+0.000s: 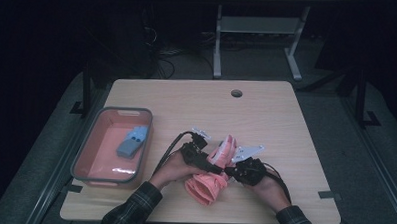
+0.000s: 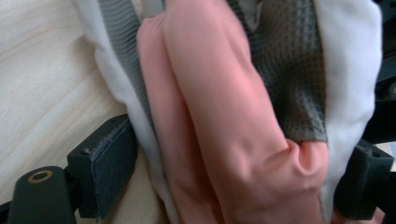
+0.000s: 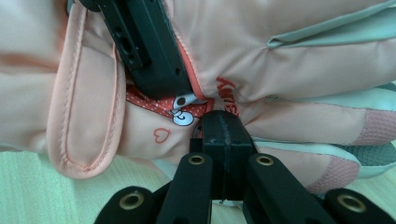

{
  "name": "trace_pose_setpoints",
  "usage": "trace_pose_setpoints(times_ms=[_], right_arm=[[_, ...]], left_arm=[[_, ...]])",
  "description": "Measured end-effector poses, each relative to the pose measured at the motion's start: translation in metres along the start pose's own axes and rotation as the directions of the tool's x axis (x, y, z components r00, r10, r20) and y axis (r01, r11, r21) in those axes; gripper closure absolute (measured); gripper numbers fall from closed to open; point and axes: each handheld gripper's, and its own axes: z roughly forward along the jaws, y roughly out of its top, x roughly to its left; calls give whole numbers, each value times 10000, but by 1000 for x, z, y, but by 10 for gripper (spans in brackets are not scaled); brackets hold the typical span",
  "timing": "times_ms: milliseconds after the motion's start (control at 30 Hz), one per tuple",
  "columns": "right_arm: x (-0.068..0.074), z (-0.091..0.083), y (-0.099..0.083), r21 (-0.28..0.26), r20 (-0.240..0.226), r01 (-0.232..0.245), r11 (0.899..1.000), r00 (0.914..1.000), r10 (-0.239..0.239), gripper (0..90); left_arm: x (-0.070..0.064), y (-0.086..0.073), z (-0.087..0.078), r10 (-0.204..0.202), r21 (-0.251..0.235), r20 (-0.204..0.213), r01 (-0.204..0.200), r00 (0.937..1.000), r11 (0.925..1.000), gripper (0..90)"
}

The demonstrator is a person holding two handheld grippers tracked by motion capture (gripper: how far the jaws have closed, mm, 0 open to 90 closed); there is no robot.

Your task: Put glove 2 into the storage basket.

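The pink glove (image 1: 211,177) lies near the front edge of the counter (image 1: 266,114), between the person's two hands, its cuff bunched toward the person and its fingers pointing away. In the left gripper view the glove (image 2: 224,116) sits between the two pads (image 2: 109,163), pink shell beside grey knit and white trim; the left gripper (image 1: 205,160) is clamped across the glove. In the right gripper view the glove (image 3: 289,60) shows a dotted red label with a small heart and printed letters, and the right gripper (image 3: 223,135) has its jaws together, meeting just at the fabric below that label; whether a fold is caught between them I cannot tell. The other gripper's black jaw (image 3: 147,51) presses into the glove just above.

Further out, a grey-rimmed tub (image 1: 87,153) with a pink inside stands at the left of the counter, well apart from the hands, and a blue-grey glove (image 1: 132,142) lies in it.

It looks to me as though this glove is being gathered up to join its mate in the tub. To do that well, I would keep the left hold firm on the thick bundle and let the right gripper take a real pinch of cloth before lifting, since a grip on the thin outer skin alone may slip. Lifting both together would stop the cuff from dragging along the counter.
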Motion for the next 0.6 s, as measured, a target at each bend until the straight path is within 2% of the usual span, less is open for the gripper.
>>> trace_pose_setpoints(times_ms=[200,333,600], right_arm=[[0,0,0,-14,11,32,10000,10000,-32,900],[0,1,0,-10,44,27,10000,10000,-27,900],[0,3,0,-87,125,66,9999,9999,-65,900]], left_arm=[[-3,2,4,128,99,158,-130,9998,9999,152],[0,2,2,-50,292,559,34,9984,9996,244],[4,0,0,-362,285,580,345,9977,9990,435]])
